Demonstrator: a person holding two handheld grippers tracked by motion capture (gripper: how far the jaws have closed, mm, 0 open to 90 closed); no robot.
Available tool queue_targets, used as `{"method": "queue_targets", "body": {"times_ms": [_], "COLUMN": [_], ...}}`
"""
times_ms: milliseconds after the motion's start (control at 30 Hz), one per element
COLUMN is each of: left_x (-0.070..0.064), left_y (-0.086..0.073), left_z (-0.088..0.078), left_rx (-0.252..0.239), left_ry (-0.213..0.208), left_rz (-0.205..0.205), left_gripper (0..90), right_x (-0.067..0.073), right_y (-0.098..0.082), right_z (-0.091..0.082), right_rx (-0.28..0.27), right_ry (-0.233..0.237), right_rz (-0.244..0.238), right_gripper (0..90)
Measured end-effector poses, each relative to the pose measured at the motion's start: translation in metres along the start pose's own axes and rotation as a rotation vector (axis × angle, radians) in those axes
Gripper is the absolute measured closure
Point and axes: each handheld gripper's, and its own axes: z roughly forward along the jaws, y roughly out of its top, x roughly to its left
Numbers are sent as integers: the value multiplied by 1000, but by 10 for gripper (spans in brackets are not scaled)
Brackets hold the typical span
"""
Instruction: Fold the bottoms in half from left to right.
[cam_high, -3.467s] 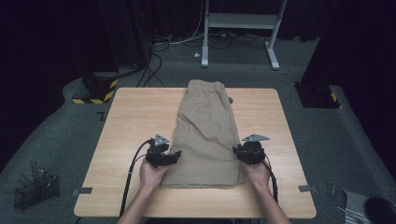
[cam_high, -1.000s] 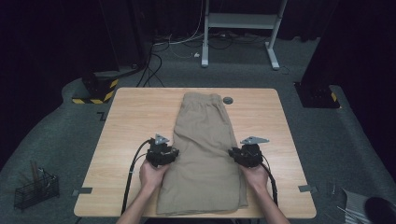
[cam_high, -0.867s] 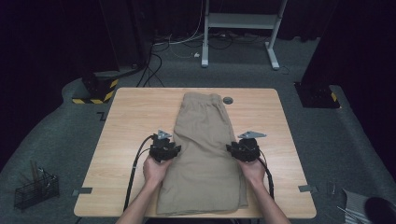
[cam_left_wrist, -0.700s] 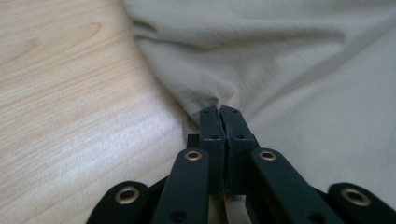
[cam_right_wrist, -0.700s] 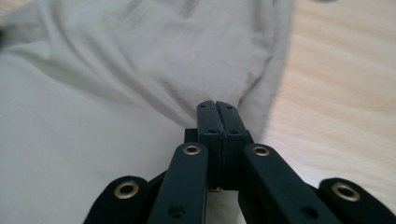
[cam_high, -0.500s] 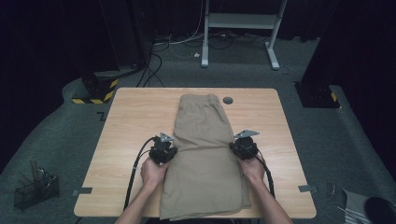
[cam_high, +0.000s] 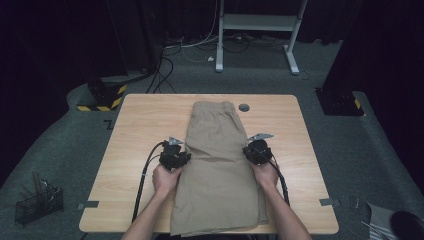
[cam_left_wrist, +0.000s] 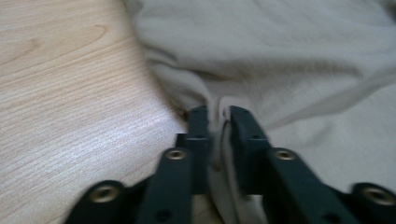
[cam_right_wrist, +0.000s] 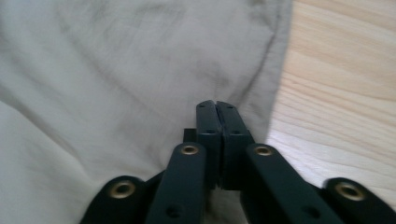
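Khaki shorts (cam_high: 218, 165); pale wood-grain table (cam_high: 140, 125); black grippers.

A recording studio or lab, not a home: black curtains hang behind the wooden tabletop (cam_high: 145, 130), cables (cam_high: 167, 62) snake over grey carpet beyond it, a white metal stand (cam_high: 255, 25) sits farther back, and hazard-striped equipment (cam_high: 102, 95) stands beyond its left corner

Shorts (cam_high: 218, 165) lengthwise on table (cam_high: 135, 130) (centre), left tongs (cam_high: 181, 159) and right tongs (cam_high: 251, 152) at either edge.
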Motion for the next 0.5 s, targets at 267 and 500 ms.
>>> {"method": "queue_targets", "body": {"times_ms": [267,500], "left_x": [-7,-3], "left_y": [-4,-8], "left_z": [-7,-4], "left_rx": [9,2], "left_ry": [15,2], "left_rz": [42,36], "left_gripper": [809,730], "right_x": [-5,7], "right_y": [4,-12], "right_z": [-6,-8], "right_rx": [2,8], "right_ry": [-63,-39], "right_rz": [-16,-43], "right_gripper": [872,776]}}
